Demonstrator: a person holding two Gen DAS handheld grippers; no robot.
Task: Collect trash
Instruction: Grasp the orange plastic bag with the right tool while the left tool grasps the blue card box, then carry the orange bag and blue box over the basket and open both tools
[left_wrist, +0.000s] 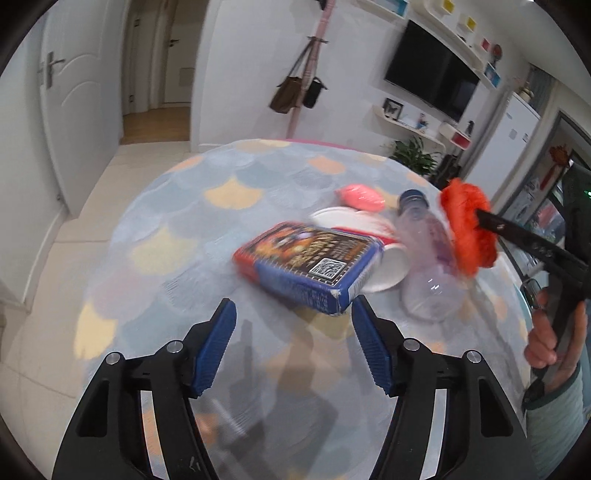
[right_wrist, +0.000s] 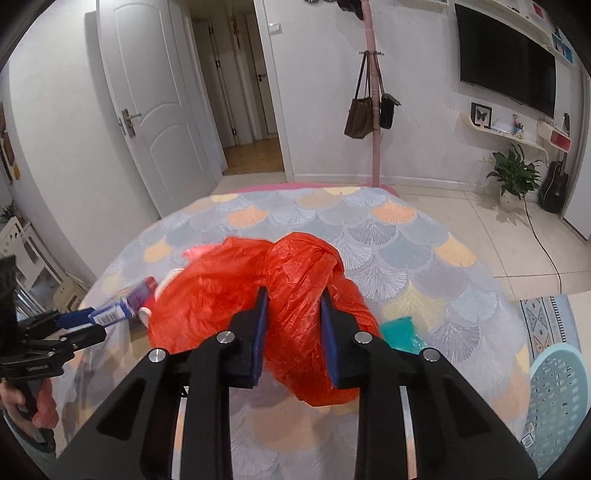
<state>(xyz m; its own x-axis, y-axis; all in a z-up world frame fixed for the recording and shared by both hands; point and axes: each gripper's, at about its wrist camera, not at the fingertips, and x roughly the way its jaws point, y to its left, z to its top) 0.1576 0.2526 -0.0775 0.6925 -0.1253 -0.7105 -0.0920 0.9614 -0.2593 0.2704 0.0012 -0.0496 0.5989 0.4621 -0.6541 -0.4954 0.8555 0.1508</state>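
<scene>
The left gripper (left_wrist: 293, 314) stands open just short of the snack box (left_wrist: 308, 264), which lies flat on the bench (left_wrist: 177, 229), its long axis slanting away to the left and its near corner between the fingers. The right gripper (right_wrist: 293, 314) is clamped on the red plastic bag (right_wrist: 258, 291), beside the box.

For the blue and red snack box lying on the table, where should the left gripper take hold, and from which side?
Grip the snack box at its near corner end, which points at the open left gripper. Come in low from the near side, one of the fingers on each long side face; it lies flat, partly on the white cup, so lifting should be easy.
</scene>
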